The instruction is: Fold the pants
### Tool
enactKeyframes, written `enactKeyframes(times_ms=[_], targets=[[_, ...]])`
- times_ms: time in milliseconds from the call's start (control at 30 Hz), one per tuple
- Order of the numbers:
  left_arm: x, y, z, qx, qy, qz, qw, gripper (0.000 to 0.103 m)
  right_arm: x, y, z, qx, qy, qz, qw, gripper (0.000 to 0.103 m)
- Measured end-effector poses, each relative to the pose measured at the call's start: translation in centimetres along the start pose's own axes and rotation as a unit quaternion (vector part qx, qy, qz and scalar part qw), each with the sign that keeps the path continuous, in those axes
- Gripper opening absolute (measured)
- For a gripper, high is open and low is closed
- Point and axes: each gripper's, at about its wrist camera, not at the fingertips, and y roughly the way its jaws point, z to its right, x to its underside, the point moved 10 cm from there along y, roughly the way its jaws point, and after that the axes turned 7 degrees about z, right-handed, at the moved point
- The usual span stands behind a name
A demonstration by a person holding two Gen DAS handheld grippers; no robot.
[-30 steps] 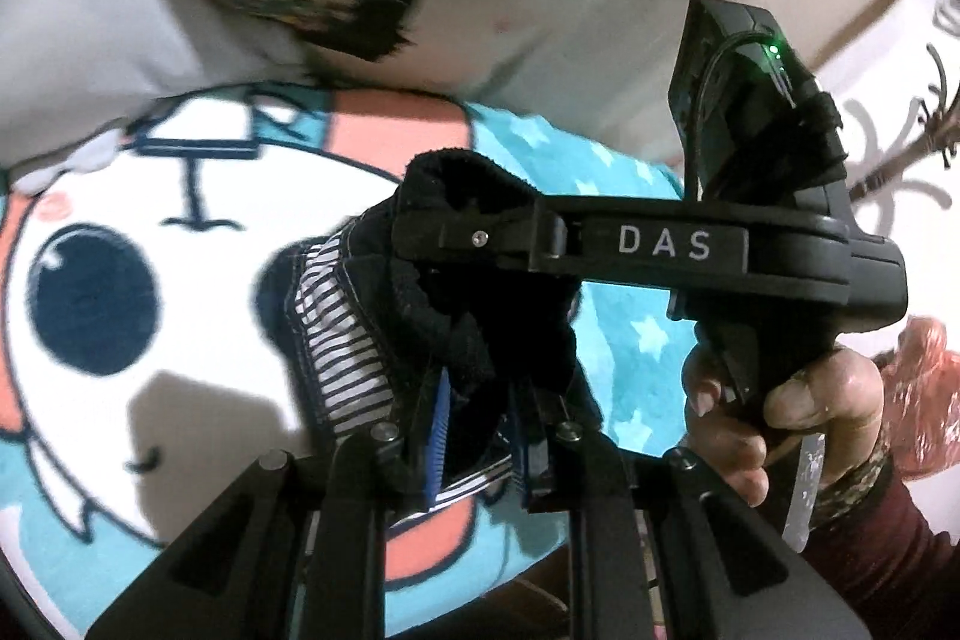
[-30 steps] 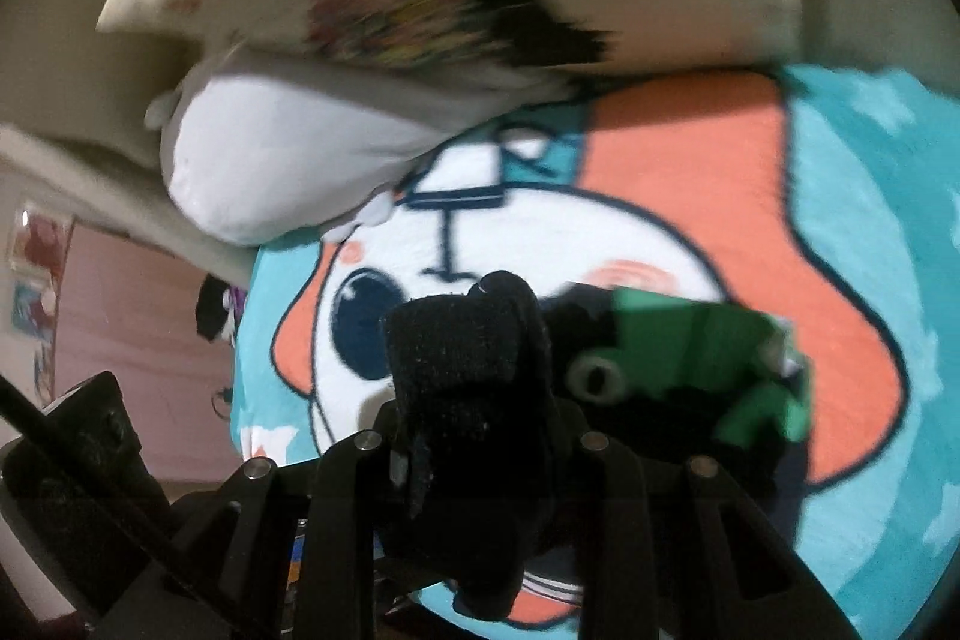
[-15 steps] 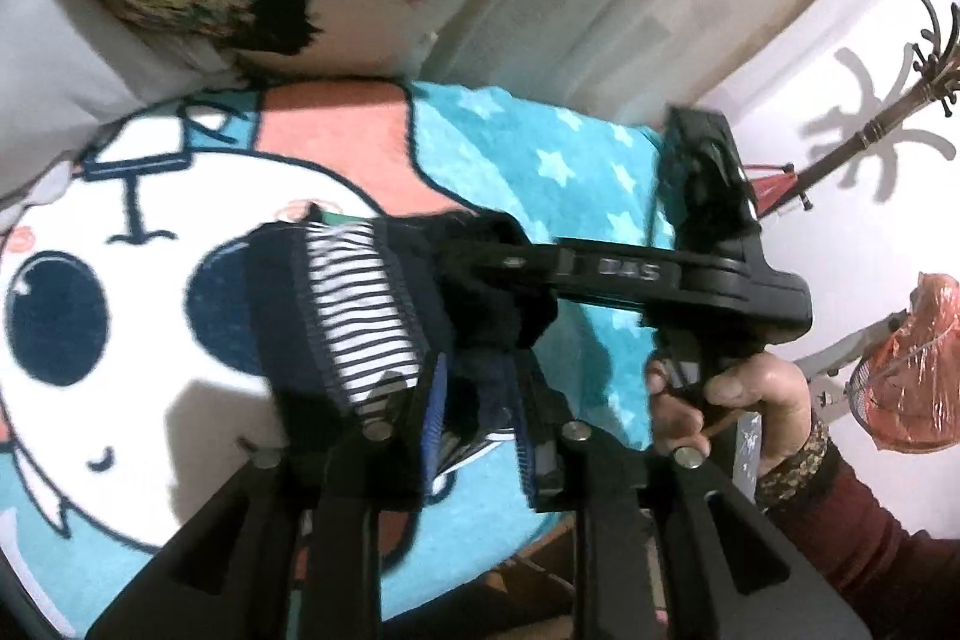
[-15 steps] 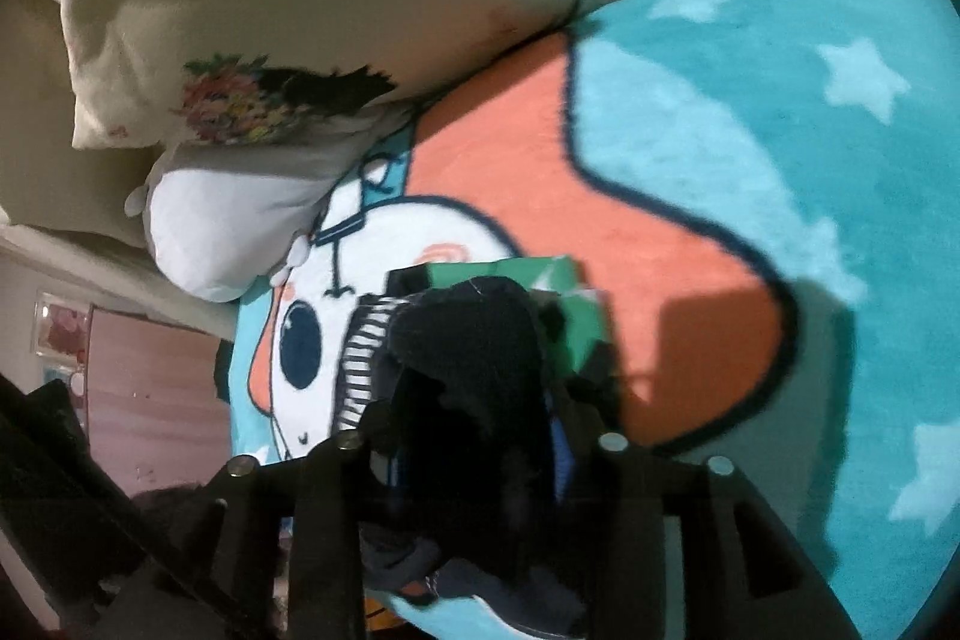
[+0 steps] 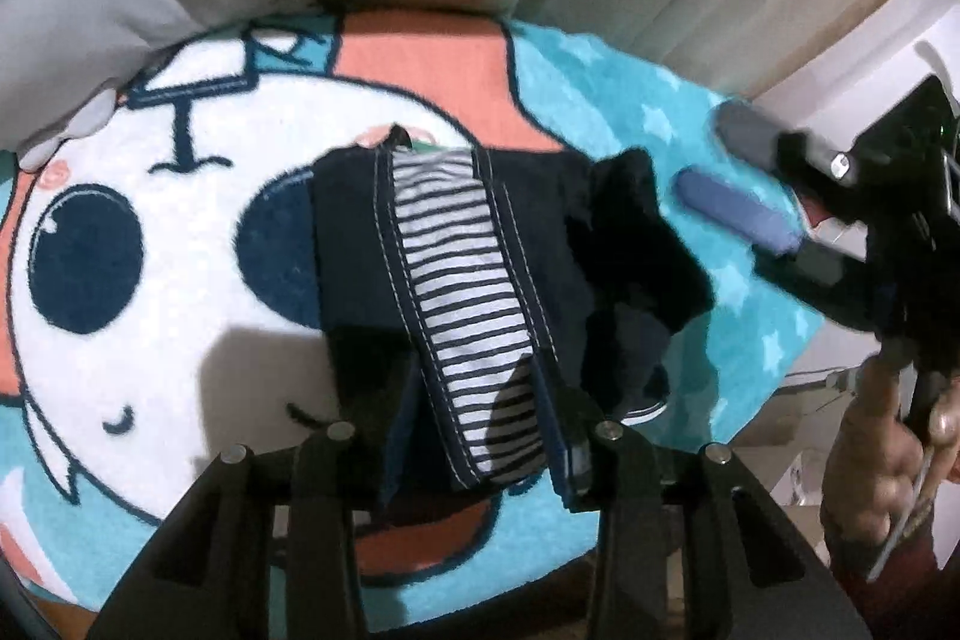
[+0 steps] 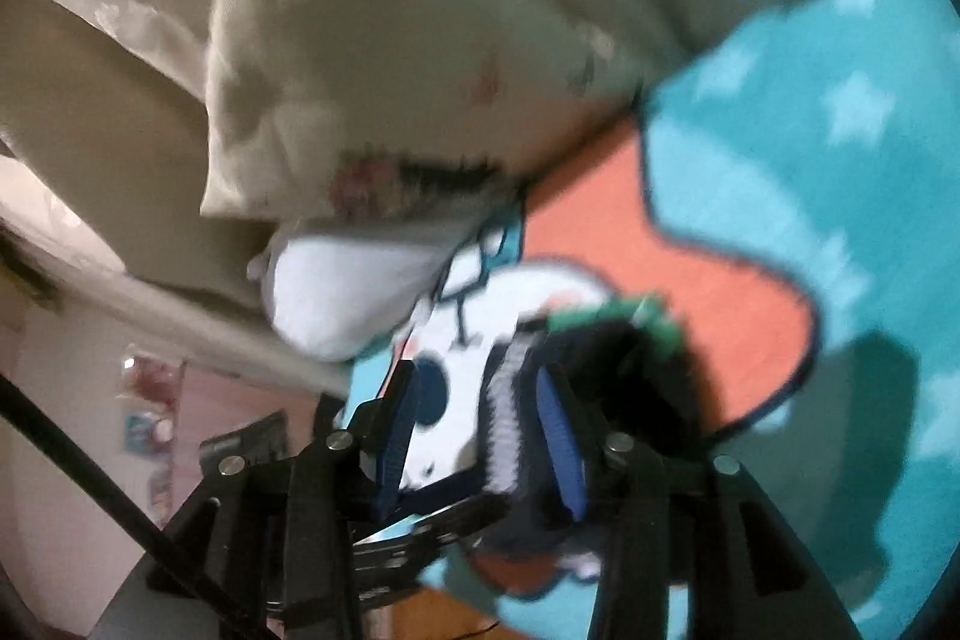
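While the white pillow (image 5: 78, 4) sits at the far left edge of the blanket (image 5: 180, 352), the big cartoon face with a dark round eye fills the left side; the blanket is teal with stars and has an orange patch. Next come the pants (image 5: 456, 280), dark blue with a striped white band down the middle; they lie in a small folded bundle on the face, with a loose dark lump of cloth bunched at their right side. Low in the middle, the left tongs (image 5: 474, 436) point forward over the near end of the pants; their two blue pads stand apart, one on each side of the striped band, and they do not squeeze it. Far to the right, the right tongs (image 5: 744, 172) reach in from the side, blurry, above the starry blanket and clear of the pants; their fingers are spread; the person's right hand (image 5: 888, 454) grips the handle below, with a dark red sleeve at the wrist. From the right wrist view, the same right tongs (image 6: 480, 436) gape wide, and the pants (image 6: 588, 370) show past them, blurred; a flowered cream pillow (image 6: 372, 58) leans behind the white one.
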Motion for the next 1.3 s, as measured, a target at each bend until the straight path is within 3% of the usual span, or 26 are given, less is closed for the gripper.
enactKeyframes(times_ms=[167, 233, 333, 367, 433, 500, 633, 767, 900, 1000, 1133, 1300], targets=[[1.0, 0.8, -0.2, -0.008, -0.002, -0.015, 0.9999, 0.041, 3.1, 1.3, 3.4, 0.040, 0.031, -0.027, 0.998, 0.041], [1.2, 1.3, -0.3, -0.005, -0.008, -0.022, 0.9997, 0.042, 3.6, 0.6, 5.1, 0.076, 0.016, -0.021, 0.997, 0.036], [1.3, 1.6, -0.3, -0.009, -0.006, -0.023, 0.9997, 0.043, 3.9, -0.4, 7.0, 0.121, -0.021, -0.020, 0.992, 0.036], [1.2, 1.5, -0.3, -0.011, -0.005, -0.022, 0.9997, 0.044, 3.8, -0.7, 7.5, 0.163, -0.054, -0.016, 0.985, 0.037], [1.0, 1.3, -0.1, -0.005, -0.007, -0.020, 0.9998, 0.044, 3.4, -1.2, 8.4, 0.228, -0.109, -0.011, 0.968, 0.052], [0.8, 0.6, -0.1, -0.004, -0.008, -0.016, 0.9998, 0.044, 3.1, -1.9, 8.8, 0.260, -0.141, -0.001, 0.955, 0.054], [0.3, -1.1, -0.2, 0.004, -0.009, 0.003, 0.9999, 0.044, 2.0, -4.0, 8.5, 0.291, -0.159, 0.028, 0.943, 0.053], [-0.4, -2.2, -1.4, 0.000, -0.033, 0.024, 0.9992, 0.046, 0.7, -5.3, 4.9, 0.227, -0.156, 0.073, 0.958, 0.053], [-0.7, -2.7, -3.2, -0.001, -0.069, 0.030, 0.9972, 0.046, 0.6, -4.3, 4.6, 0.172, -0.112, 0.062, 0.977, 0.053], [-1.1, -2.9, -4.2, -0.003, -0.082, 0.038, 0.9959, 0.050, 0.8, -4.0, 6.4, 0.166, -0.070, 0.054, 0.982, 0.054], [-2.1, -2.2, -5.3, 0.004, -0.099, 0.036, 0.9944, 0.053, 1.3, -3.3, 8.3, 0.161, -0.039, 0.041, 0.985, 0.062], [-3.4, -0.4, -5.3, 0.008, -0.106, 0.027, 0.9940, 0.060, 1.5, -2.1, 8.8, 0.124, -0.009, 0.033, 0.992, 0.066]])
